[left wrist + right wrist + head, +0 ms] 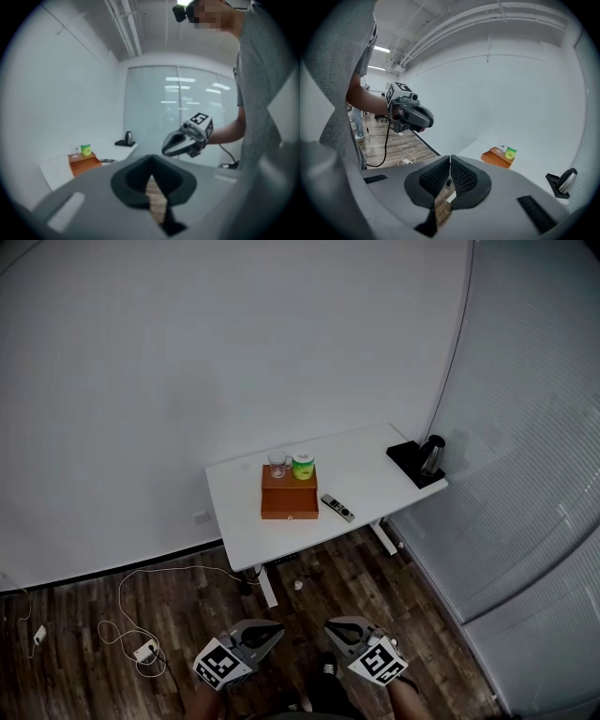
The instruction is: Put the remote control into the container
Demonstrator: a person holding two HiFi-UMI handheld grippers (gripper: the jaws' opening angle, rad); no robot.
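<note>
Remote control (337, 507) lies flat on white table (375, 465), just right of orange container (286, 502), near front edge: easy reach, I judge. Left gripper (272, 629) and right gripper (334, 626) both closed, empty, held low, well apart from table. Green cup (303, 466) on container: label too small to read.

You are standing in a sparse office room: frosted glass partitions (534, 474) are closing one side, and wood-plank flooring (187, 606) is running under a white tabletop (366, 465) carrying a kettle (431, 455).
</note>
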